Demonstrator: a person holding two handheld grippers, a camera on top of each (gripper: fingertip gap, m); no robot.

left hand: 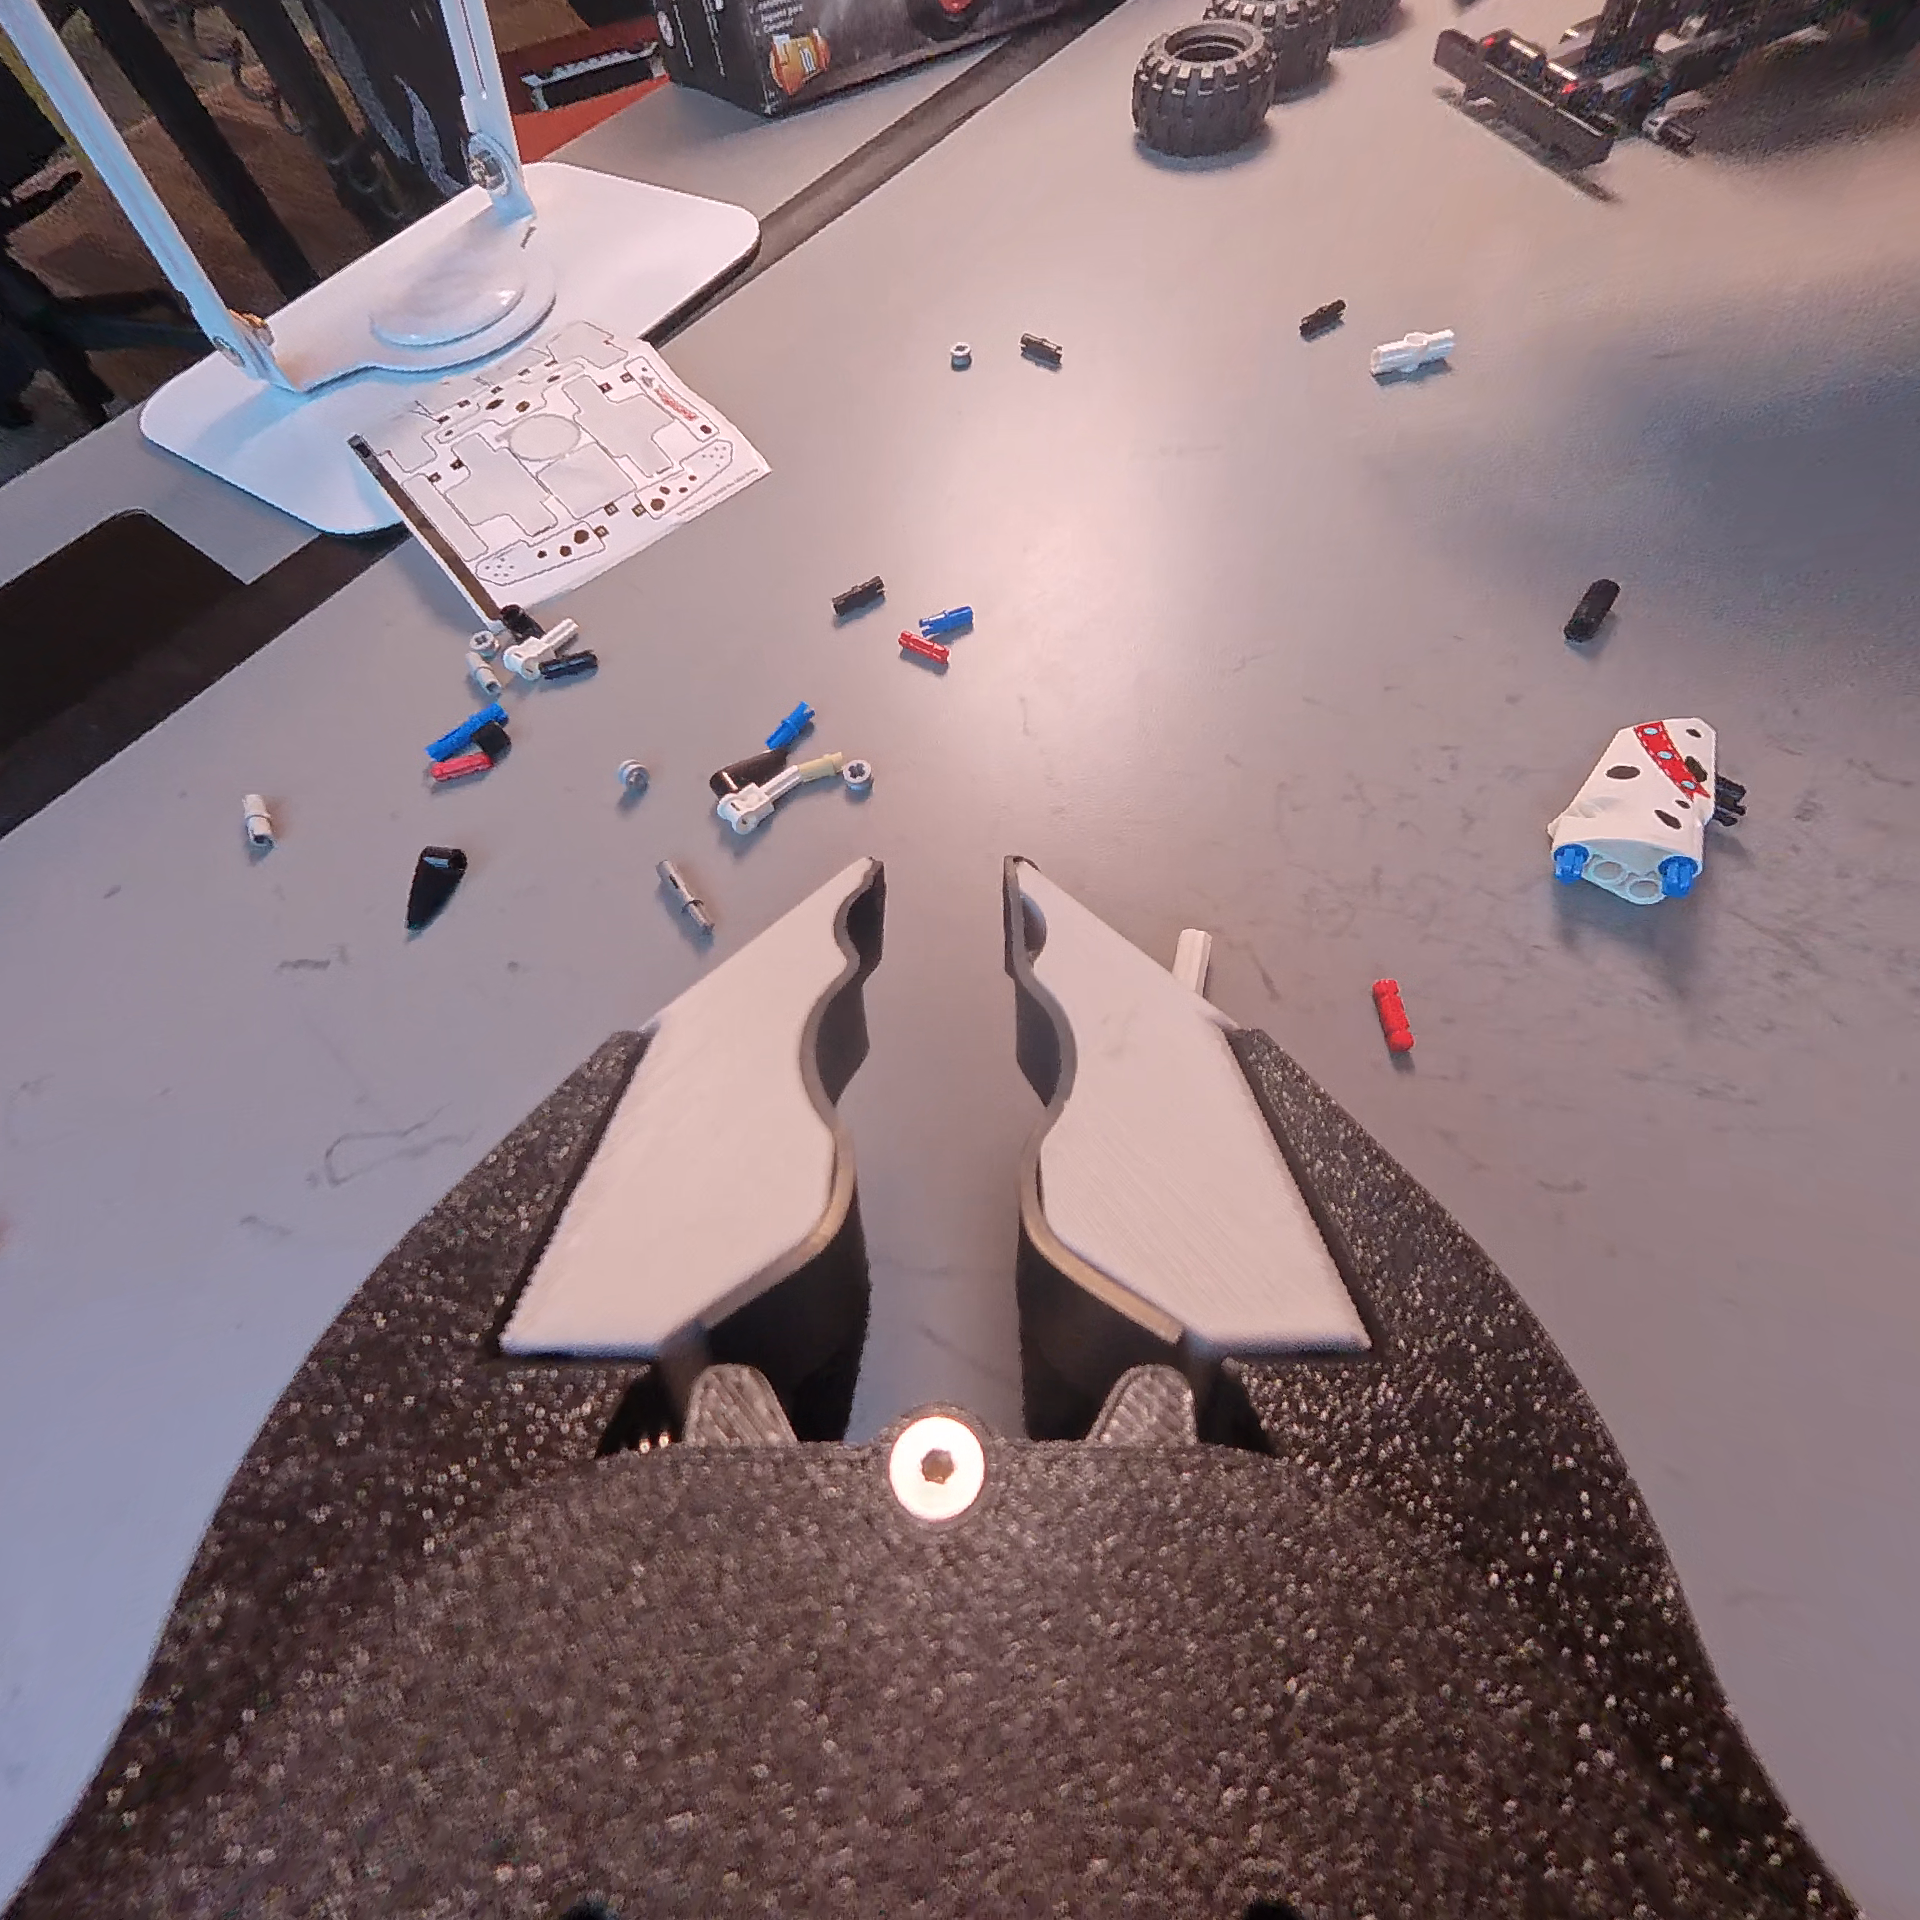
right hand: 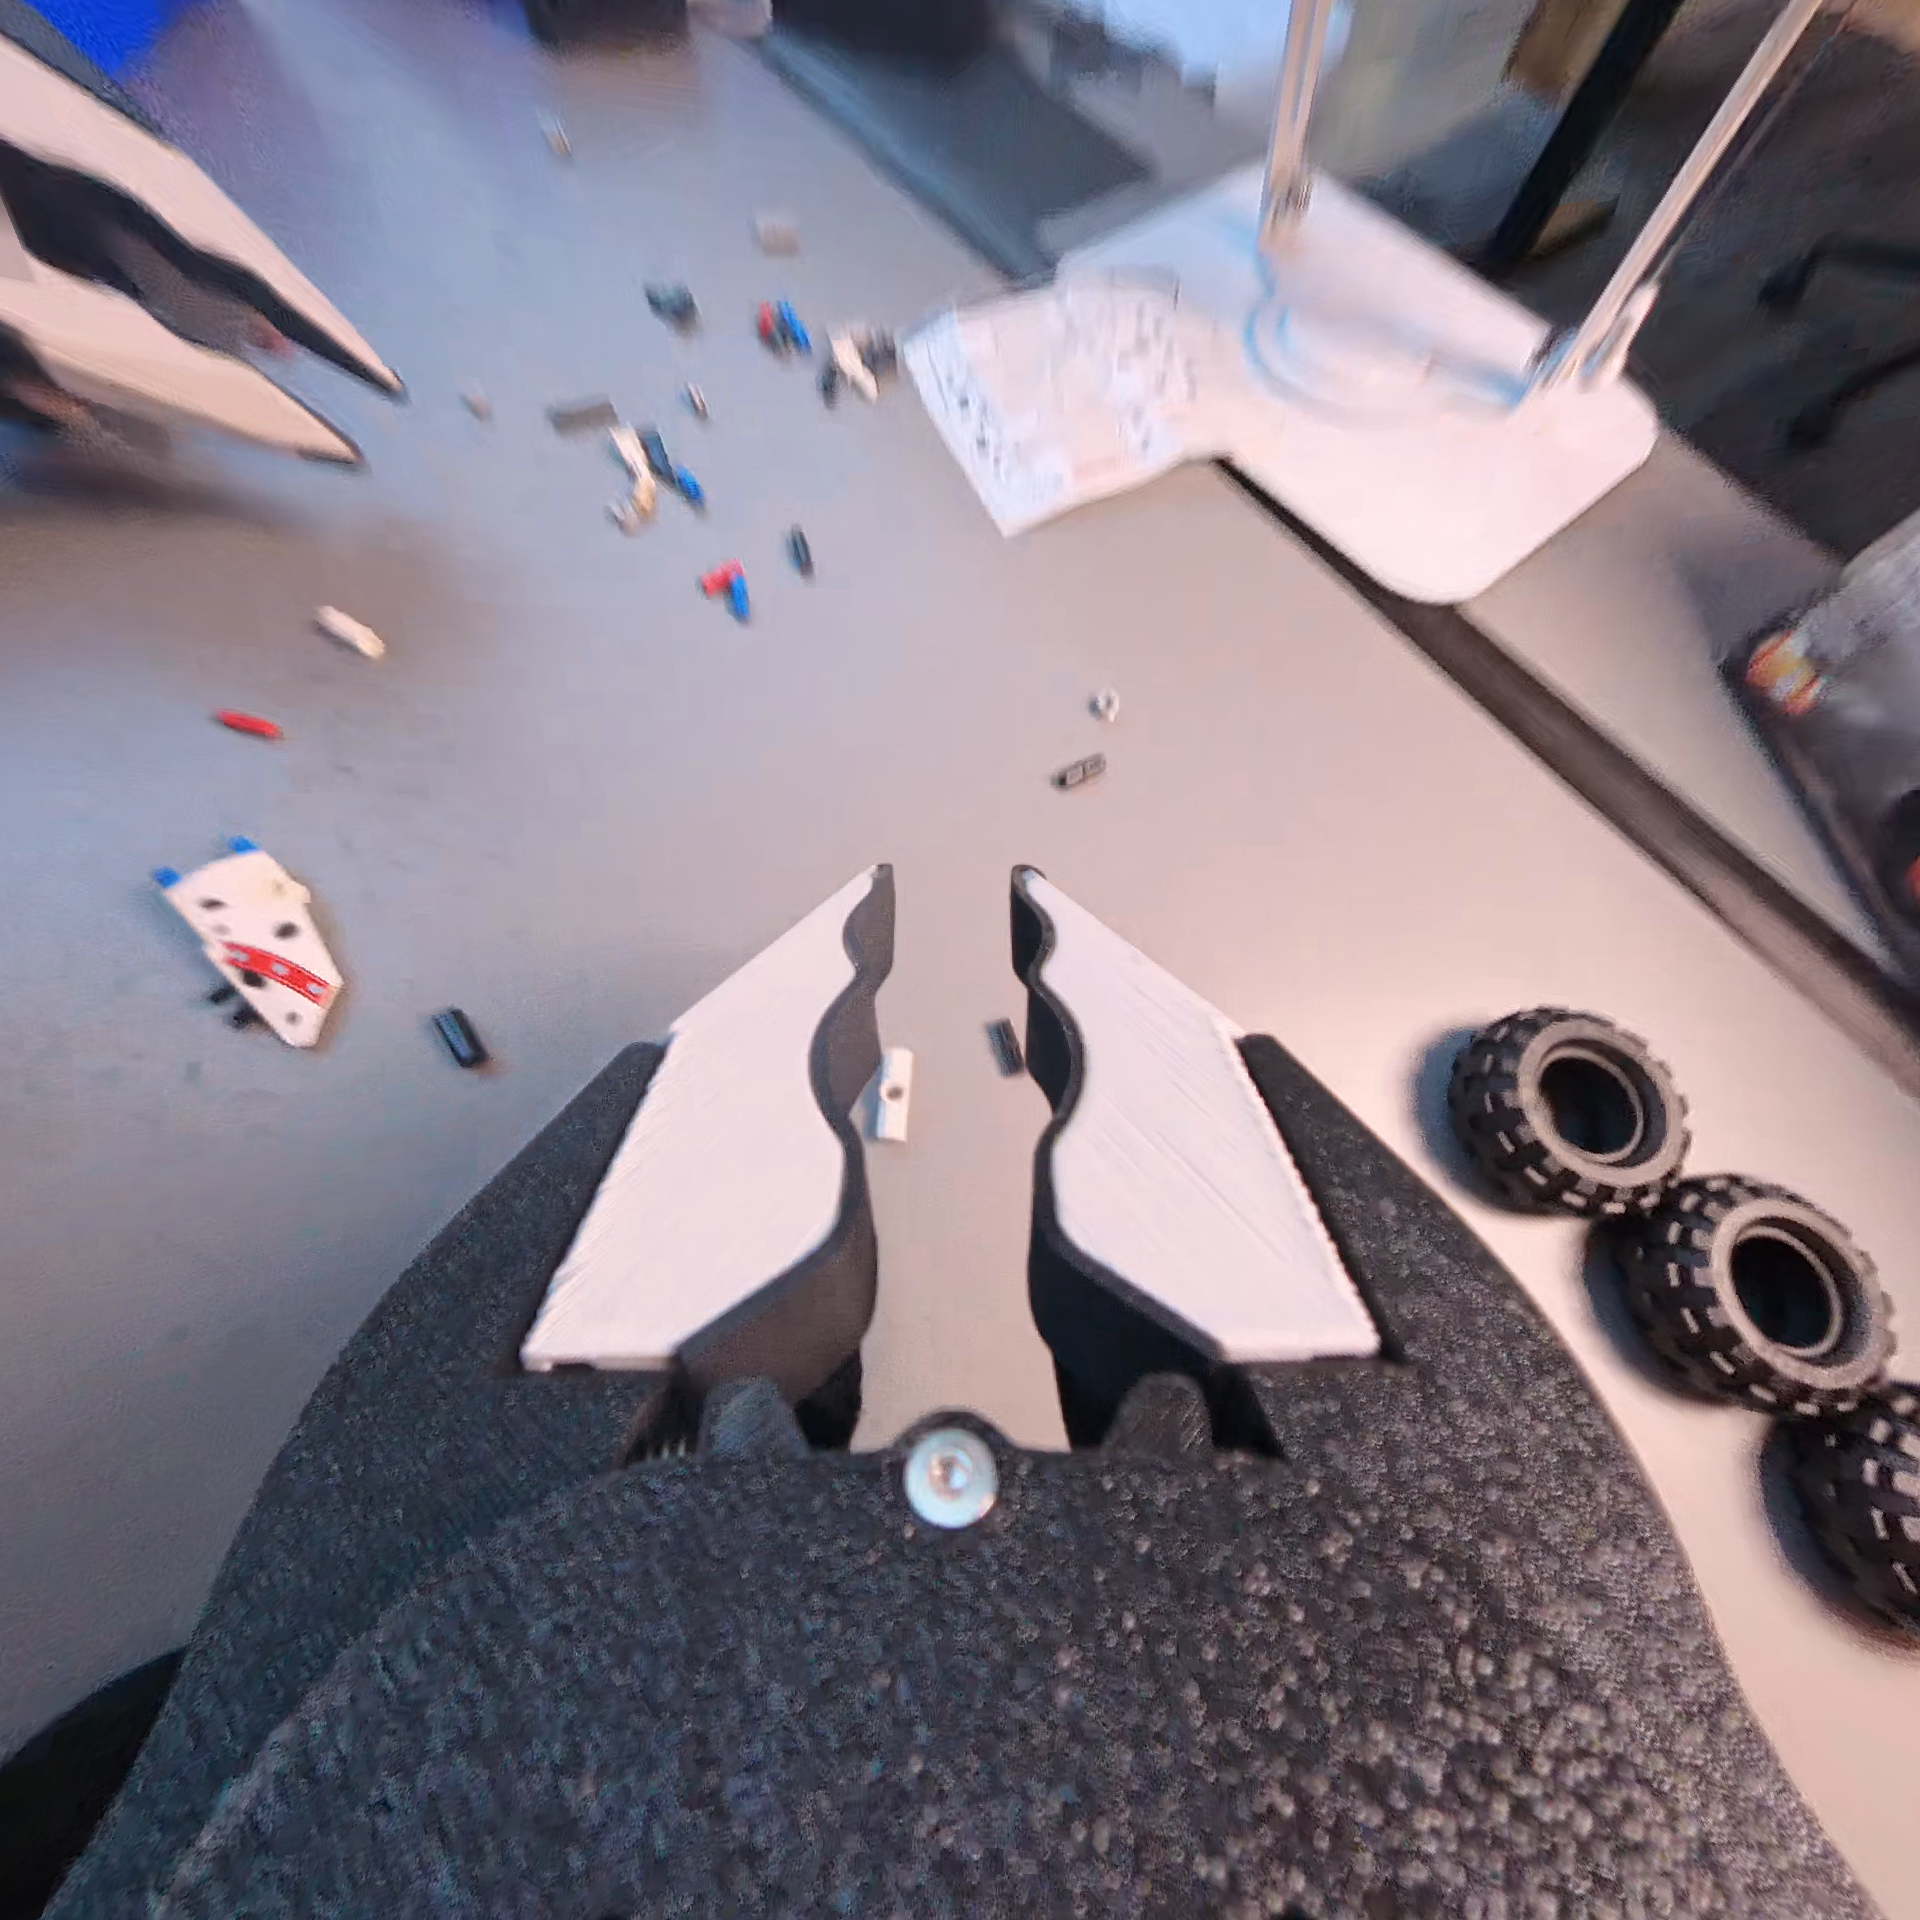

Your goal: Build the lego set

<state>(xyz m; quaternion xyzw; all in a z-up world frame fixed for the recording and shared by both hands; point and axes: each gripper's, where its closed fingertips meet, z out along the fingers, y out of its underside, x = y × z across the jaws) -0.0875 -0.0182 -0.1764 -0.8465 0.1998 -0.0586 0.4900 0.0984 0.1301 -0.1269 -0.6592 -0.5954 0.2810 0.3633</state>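
Both tongs gaped empty: left tongs above scattered pins, right tongs nearer, straddling small white connector on tabletop.

My left wrist view sits close above the grey table and looks forward and down along my left gripper toward the far edge. My right wrist view, also close, looks down along my right gripper toward the same edge from the opposite side. Both views share the printed sheet, white stand base, spotted white piece and tyres.
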